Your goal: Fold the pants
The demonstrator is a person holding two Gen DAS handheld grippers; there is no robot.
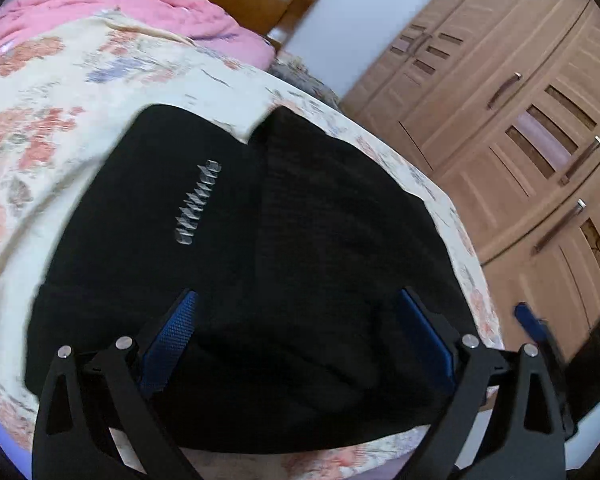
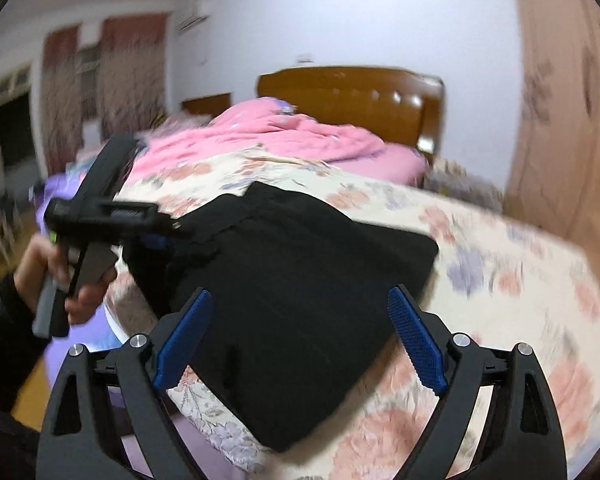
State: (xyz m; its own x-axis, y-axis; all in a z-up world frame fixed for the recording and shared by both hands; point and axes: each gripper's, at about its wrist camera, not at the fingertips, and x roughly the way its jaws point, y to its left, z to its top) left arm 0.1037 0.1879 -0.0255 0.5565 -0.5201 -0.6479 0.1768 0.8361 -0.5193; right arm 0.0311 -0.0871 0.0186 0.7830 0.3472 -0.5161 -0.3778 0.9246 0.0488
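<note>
Two grippers hang spread over the pants, and neither pinches anything. On the right gripper (image 2: 300, 336) the blue pads (image 2: 416, 344) stand wide with only air between them. The left gripper (image 1: 296, 340) is just as wide, its pads clear of the cloth.

Risk, as I judge it: the pants (image 2: 284, 280) lie as a folded black packet close to the near corner of the bed (image 2: 520, 280), and part of the packet seems to reach the edge. A nudge from a low finger could drag the top layer, open the fold or tip the packet off the side. The left gripper sits close over the bunched end in the right wrist view, where a finger could snag the loose cloth. Both views are blurred, so the exact gap to the cloth cannot be told.

From the right gripper the pants lie straight ahead and just below, the near corner between the fingers. From the left gripper they fill the view ahead, with a grey logo (image 1: 198, 204) beyond the left pad. Further out lie a pink quilt (image 2: 284, 132), the headboard (image 2: 352, 96) and a wardrobe (image 1: 500, 100).
</note>
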